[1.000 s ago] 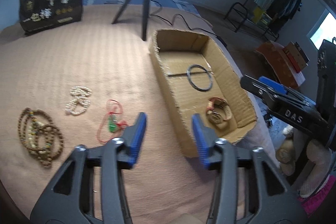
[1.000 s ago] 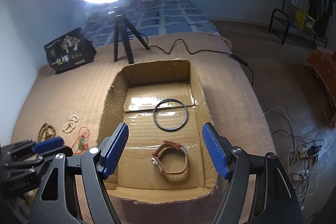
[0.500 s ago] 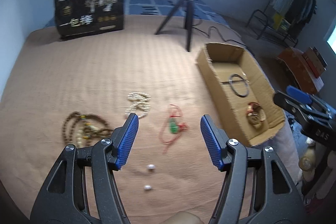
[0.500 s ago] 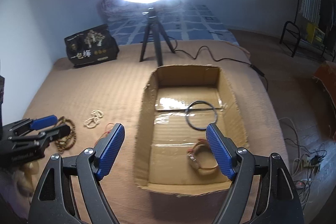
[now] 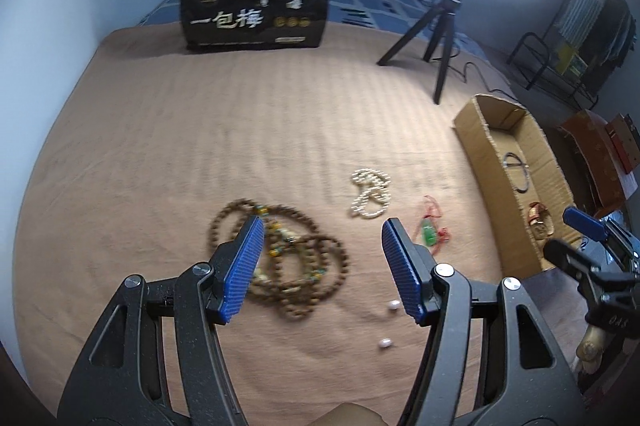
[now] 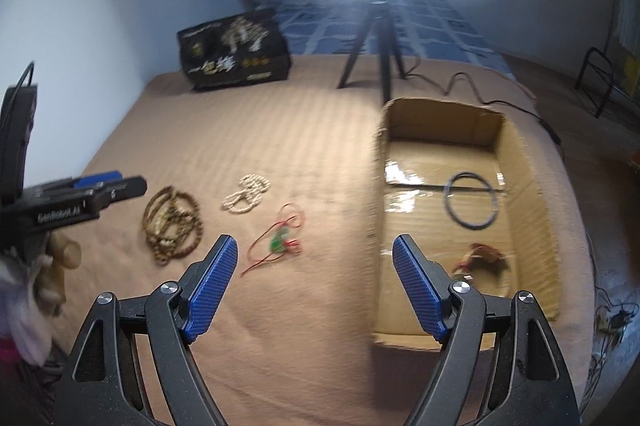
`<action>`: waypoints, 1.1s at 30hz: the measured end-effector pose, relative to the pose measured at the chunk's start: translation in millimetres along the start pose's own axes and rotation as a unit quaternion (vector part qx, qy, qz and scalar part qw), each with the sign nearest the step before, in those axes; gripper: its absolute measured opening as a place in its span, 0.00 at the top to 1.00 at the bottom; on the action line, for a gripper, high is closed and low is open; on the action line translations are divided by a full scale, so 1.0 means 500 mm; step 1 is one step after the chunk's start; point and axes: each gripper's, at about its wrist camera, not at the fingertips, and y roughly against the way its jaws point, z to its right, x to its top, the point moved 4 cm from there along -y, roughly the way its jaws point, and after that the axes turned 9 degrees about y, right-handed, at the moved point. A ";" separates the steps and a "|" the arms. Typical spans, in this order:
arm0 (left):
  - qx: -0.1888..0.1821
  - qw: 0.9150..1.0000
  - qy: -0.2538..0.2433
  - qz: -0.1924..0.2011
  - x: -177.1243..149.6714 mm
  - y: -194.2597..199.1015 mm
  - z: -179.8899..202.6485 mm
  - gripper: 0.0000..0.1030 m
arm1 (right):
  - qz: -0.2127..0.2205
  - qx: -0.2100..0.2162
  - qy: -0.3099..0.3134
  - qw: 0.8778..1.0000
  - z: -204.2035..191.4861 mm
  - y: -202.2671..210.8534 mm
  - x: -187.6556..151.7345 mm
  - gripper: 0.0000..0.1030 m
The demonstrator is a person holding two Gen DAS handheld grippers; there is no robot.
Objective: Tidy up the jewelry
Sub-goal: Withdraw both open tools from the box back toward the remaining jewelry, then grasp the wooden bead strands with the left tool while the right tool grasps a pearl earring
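Observation:
On the tan bed cover lie a brown bead necklace (image 5: 296, 258), a white pearl bracelet (image 5: 370, 192), a red cord with a green pendant (image 5: 431, 231) and two loose pearls (image 5: 393, 304). A cardboard box (image 5: 486, 162) at the right holds a black ring (image 5: 517, 167) and a watch (image 5: 538, 220). My left gripper (image 5: 322, 266) is open and empty just above the brown necklace. My right gripper (image 6: 314, 278) is open and empty, between the pendant cord (image 6: 280, 240) and the box (image 6: 378, 206).
A black printed bag (image 5: 256, 10) stands at the back. A ring light on a black tripod (image 5: 440, 26) with a cable stands behind the box. Folded bedding lies at the far end. The bed edge drops to the floor at the right.
Both grippers have swung left, away from the box. The left one now hangs over the brown necklace; the right one has moved from above the box toward the pendant cord. Both stay open.

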 end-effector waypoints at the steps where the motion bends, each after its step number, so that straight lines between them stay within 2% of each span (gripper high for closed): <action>1: 0.001 1.000 0.003 -0.002 0.000 -0.001 -0.010 0.39 | -0.005 0.008 0.004 1.000 -0.011 -0.008 -0.002 0.22; 9: 0.009 0.998 0.055 -0.022 0.006 -0.016 -0.111 0.39 | -0.043 0.041 0.021 0.998 -0.068 -0.062 -0.015 0.22; 13: 0.008 0.998 0.061 -0.034 -0.004 -0.027 -0.134 0.39 | -0.058 0.054 0.023 0.997 -0.085 -0.085 -0.020 0.23; 19: -0.003 0.997 0.036 -0.067 -0.026 -0.062 -0.115 0.39 | -0.082 0.075 0.016 0.994 -0.105 -0.122 -0.030 0.23; 22: -0.015 0.995 0.043 -0.084 -0.028 -0.082 -0.105 0.40 | -0.092 0.086 0.016 0.992 -0.116 -0.133 -0.036 0.23; 25: -0.021 0.993 0.046 -0.103 -0.031 -0.102 -0.096 0.51 | -0.098 0.097 0.019 0.990 -0.126 -0.138 -0.041 0.23; 27: -0.022 0.993 0.048 -0.108 -0.034 -0.111 -0.096 0.51 | -0.101 0.102 0.024 0.989 -0.134 -0.142 -0.044 0.23; 33: -0.027 0.990 0.047 -0.128 -0.047 -0.136 -0.086 0.51 | -0.112 0.110 0.026 0.987 -0.144 -0.158 -0.051 0.32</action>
